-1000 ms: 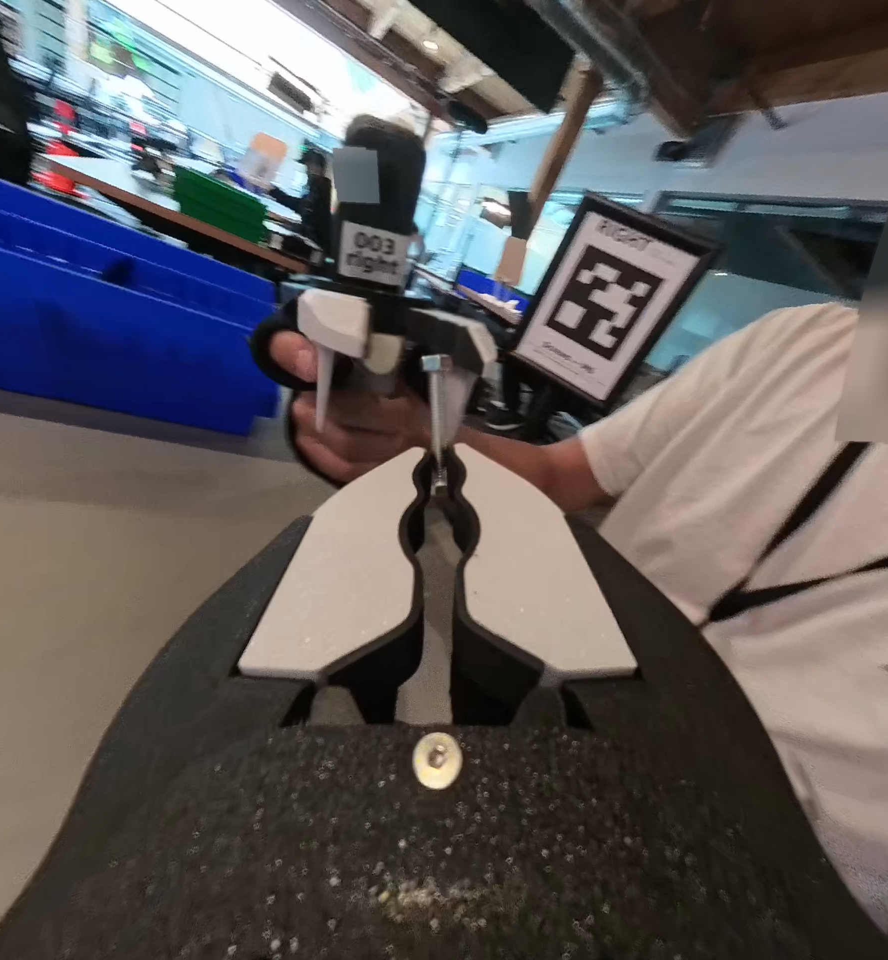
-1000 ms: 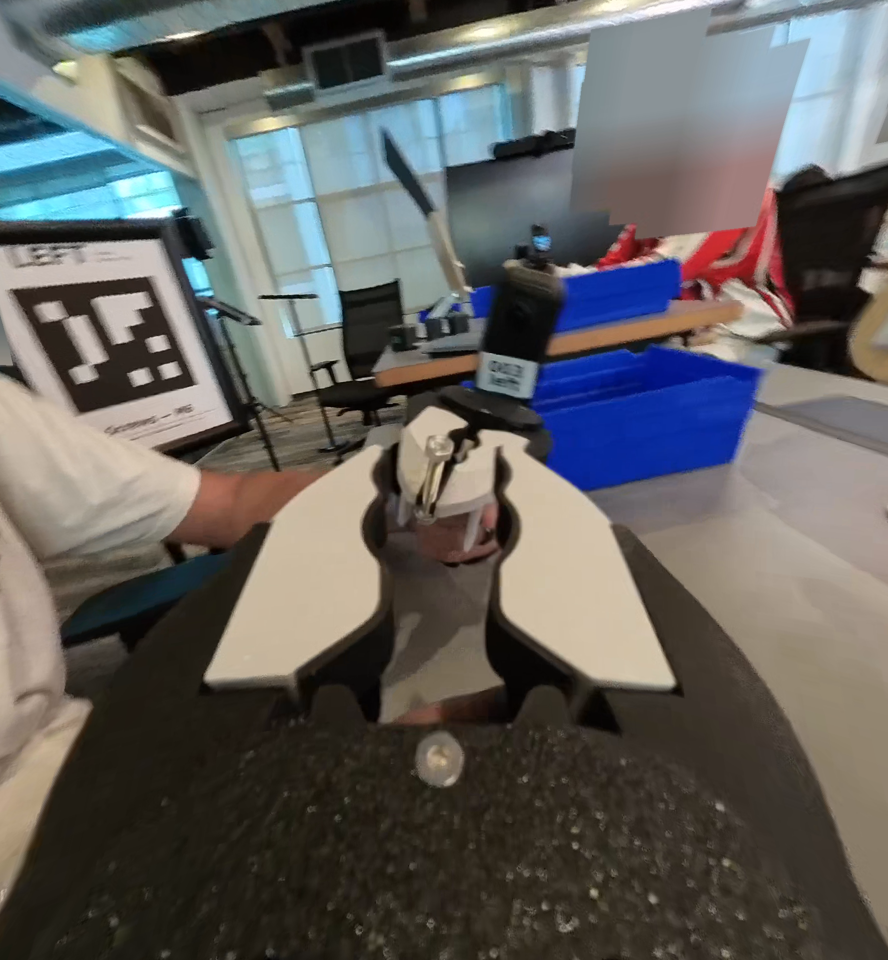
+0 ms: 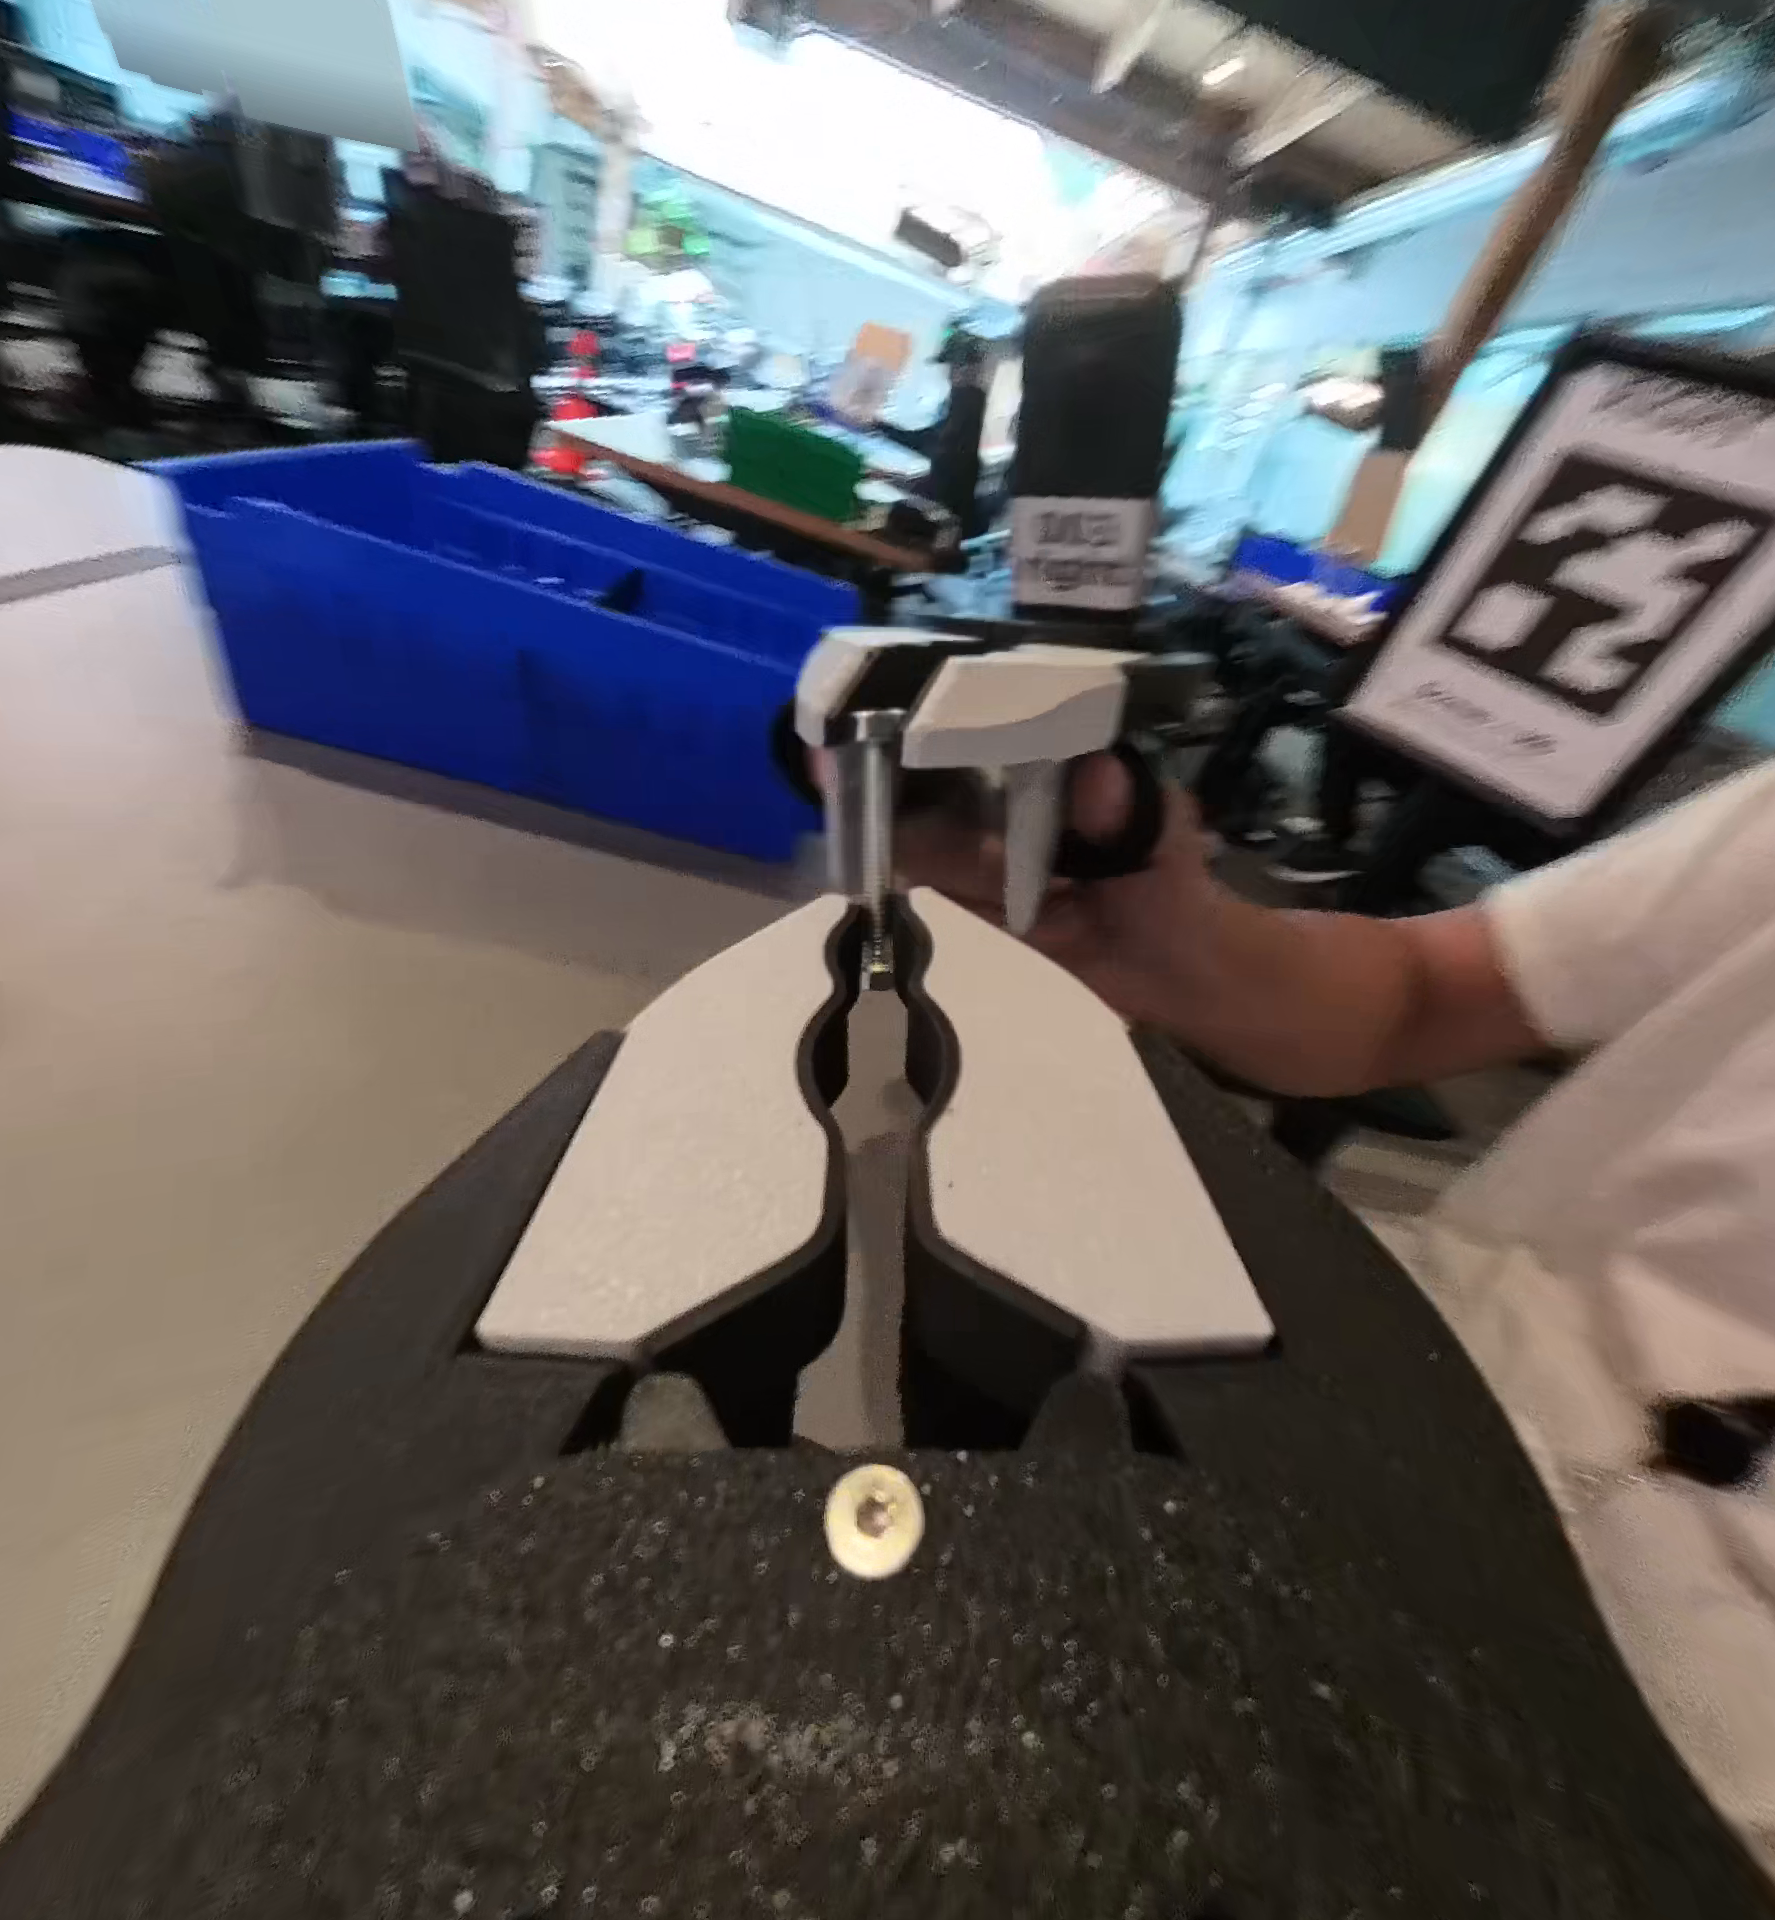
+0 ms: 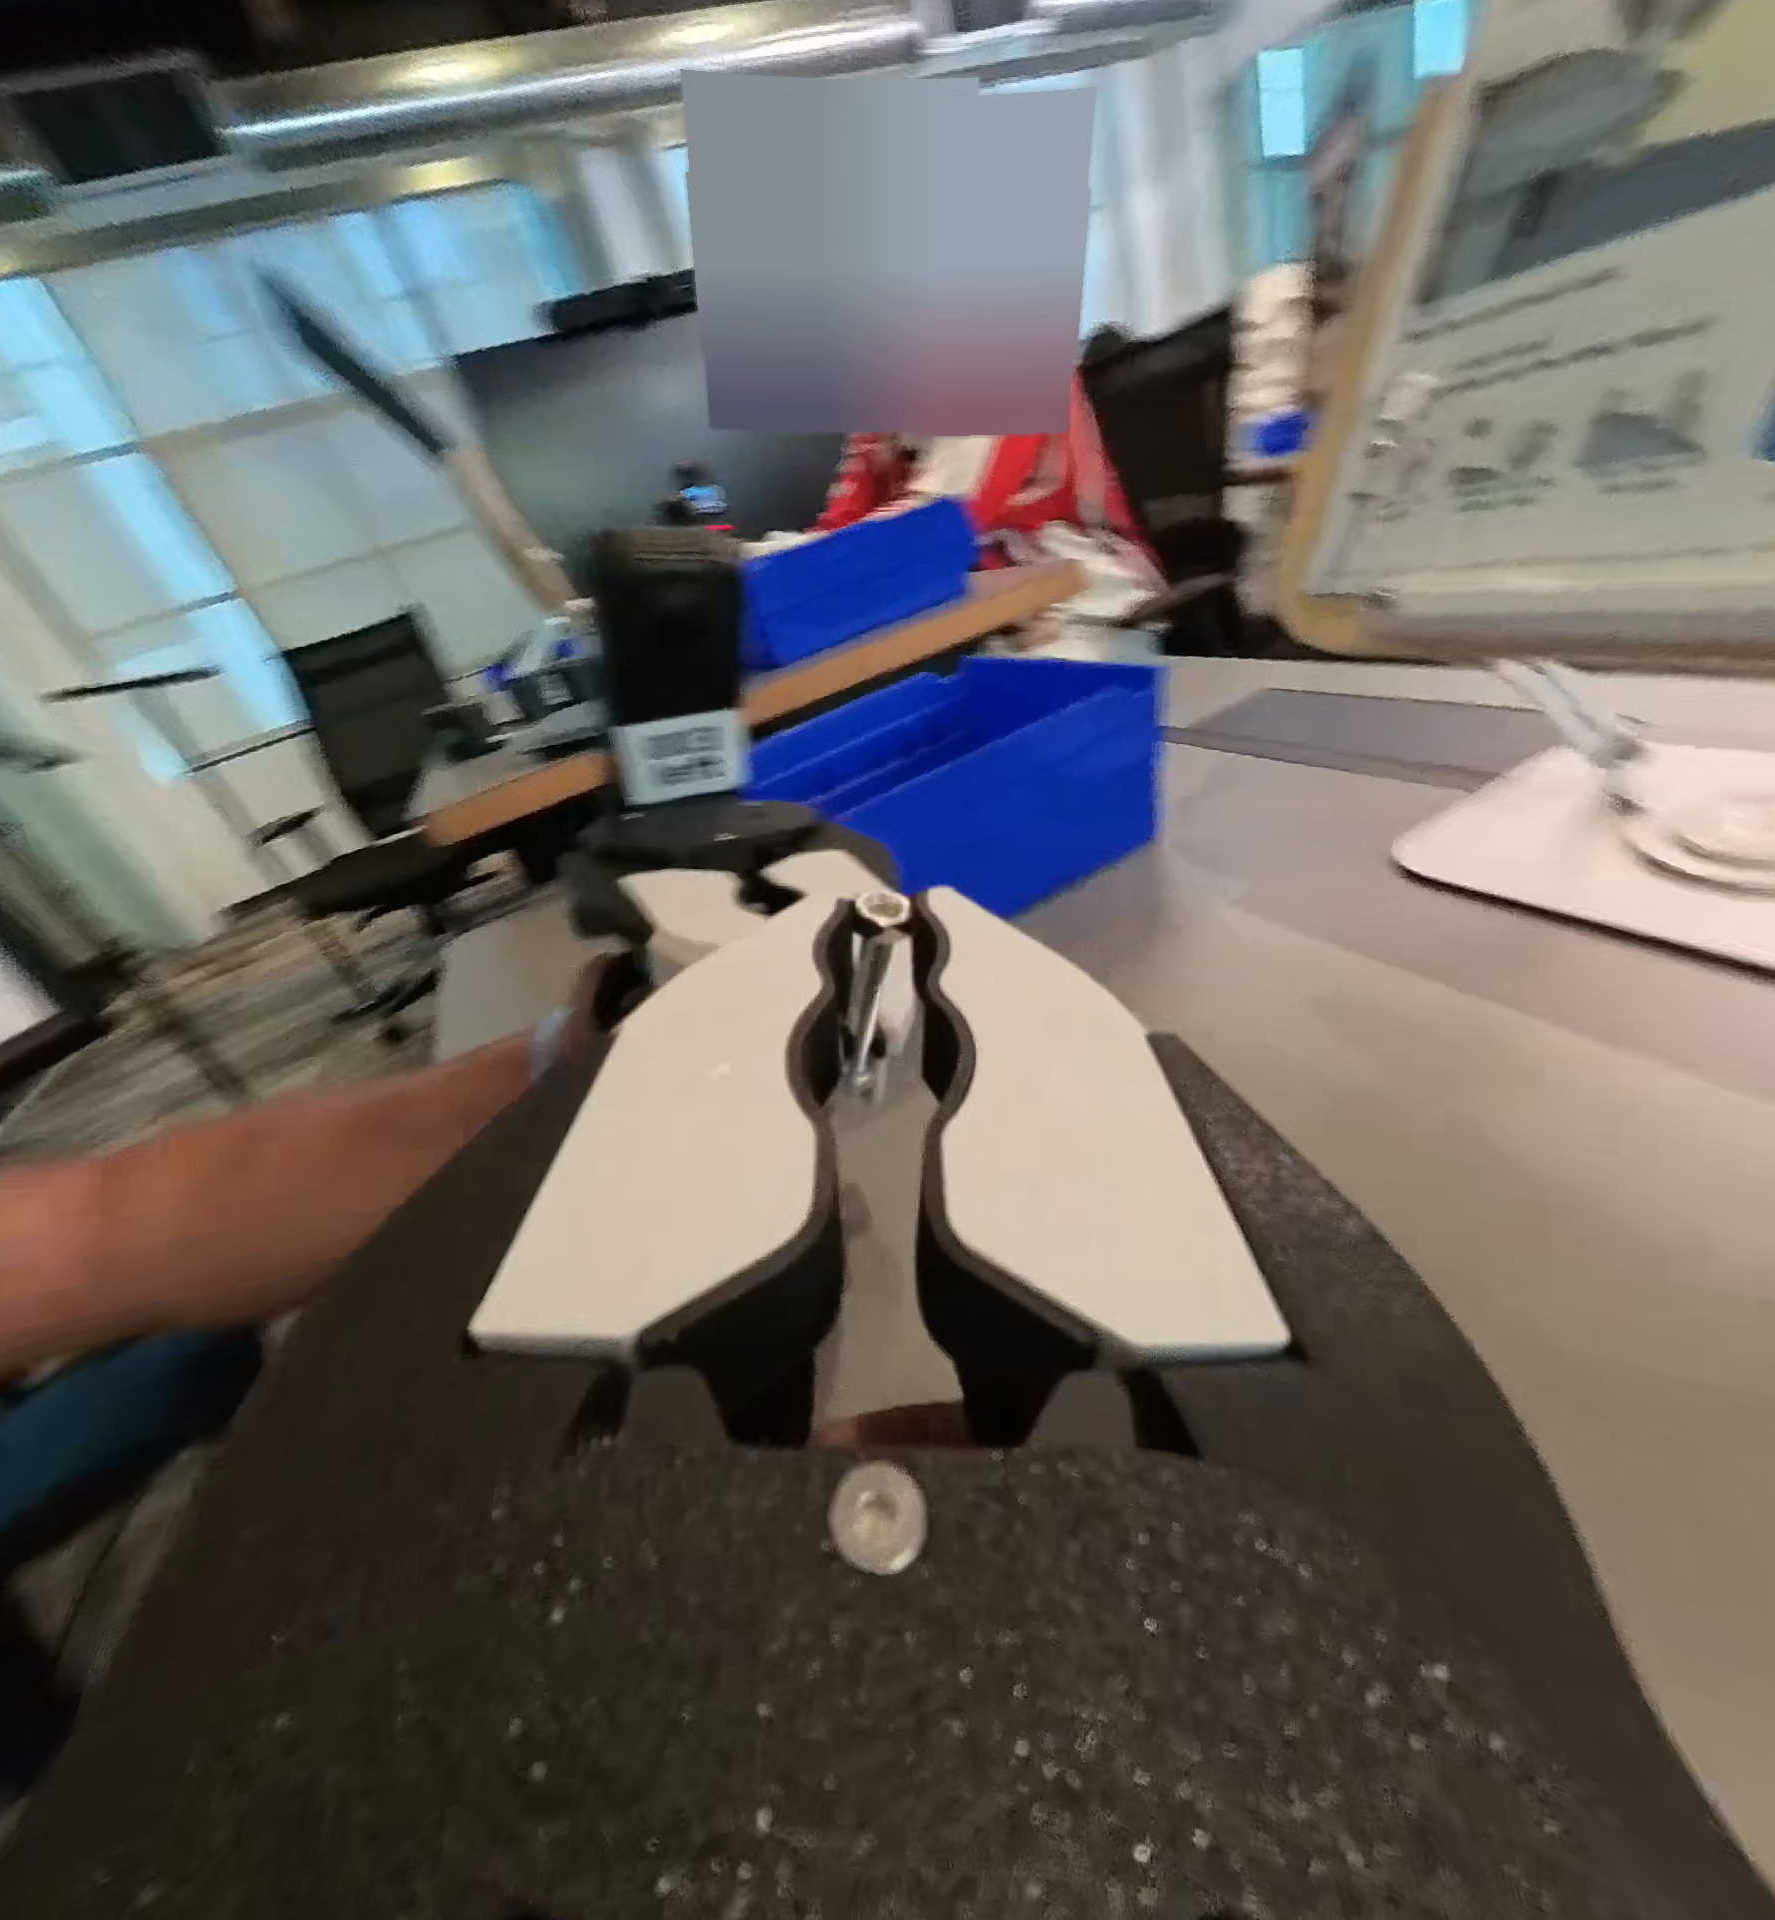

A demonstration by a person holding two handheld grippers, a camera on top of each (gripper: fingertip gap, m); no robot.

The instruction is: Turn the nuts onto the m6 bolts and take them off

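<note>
A silver bolt [image 3: 867,821] stands upright above the grey table [image 3: 187,1091], head up and thread down. My left gripper [image 3: 878,930] is shut on its threaded lower end. I cannot tell whether a nut sits there. My right gripper [image 3: 878,717] comes in from the far side, shut on the bolt's head. In the right wrist view my right gripper [image 4: 881,920] pinches the head of the bolt [image 4: 883,909] at its tips. The shaft runs down behind them to the left gripper's fingers [image 4: 898,1039].
A blue bin [image 3: 509,644] stands on the table behind the bolt and also shows in the right wrist view [image 4: 966,769]. A black-and-white marker board [image 3: 1589,582] stands at the right. A white base with a clear dish [image 4: 1589,862] lies at the right. A person's forearm [image 3: 1278,987] reaches in. Less than 4 cm separates the two grippers' tips.
My right gripper, which stood open around the bolt's upper end, has shut on the bolt's head. My left gripper has kept its hold on the thread end. Both views have swung sideways.
</note>
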